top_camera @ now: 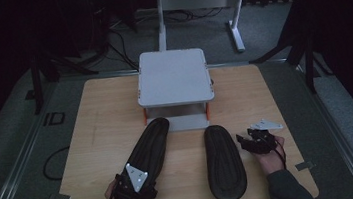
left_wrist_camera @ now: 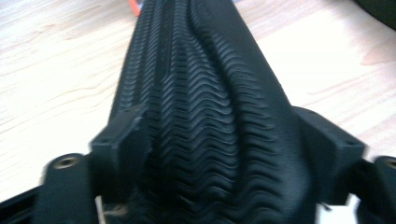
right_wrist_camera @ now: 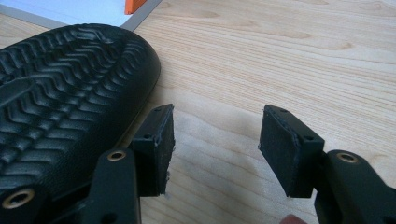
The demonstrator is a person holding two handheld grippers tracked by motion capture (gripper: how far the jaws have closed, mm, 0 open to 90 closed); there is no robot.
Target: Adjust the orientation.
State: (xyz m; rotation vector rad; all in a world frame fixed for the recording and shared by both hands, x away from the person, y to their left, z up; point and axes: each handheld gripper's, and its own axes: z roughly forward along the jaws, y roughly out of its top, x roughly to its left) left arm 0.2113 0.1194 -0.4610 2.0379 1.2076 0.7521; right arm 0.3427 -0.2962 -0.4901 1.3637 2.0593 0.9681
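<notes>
Two black soles are seen in the high view on a light wooden table [top_camera: 101, 118], which stands on grey floor in a dim room; dark cables and a pale metal frame [top_camera: 198, 1] are made out behind it. A grey platform [top_camera: 174, 77] with orange posts is set at the table's far middle. The left sole [top_camera: 152, 145] lies slanted, its toe reaching the platform's base; the right sole [top_camera: 224, 162] lies just beside it, apart. The left gripper [top_camera: 136, 182] is placed over the left sole's near end, and the right gripper [top_camera: 254, 141] is held just right of the right sole. The room's edges are lost in darkness.

In the left gripper view, the left sole [left_wrist_camera: 210, 116] is seen pinched between the two jaws of the left gripper [left_wrist_camera: 219, 154], its wavy tread buckled into a ridge. The picture is blurred, and the sole's toe is cut off at the top.

In the right gripper view, the jaws of the right gripper [right_wrist_camera: 215, 149] stand well apart with nothing between them, bare table [right_wrist_camera: 280, 56] beyond. The right sole [right_wrist_camera: 60, 88] is seen at the left, cut off by the frame, with an orange post [right_wrist_camera: 135, 5] and the platform's edge barely shown at the top.
</notes>
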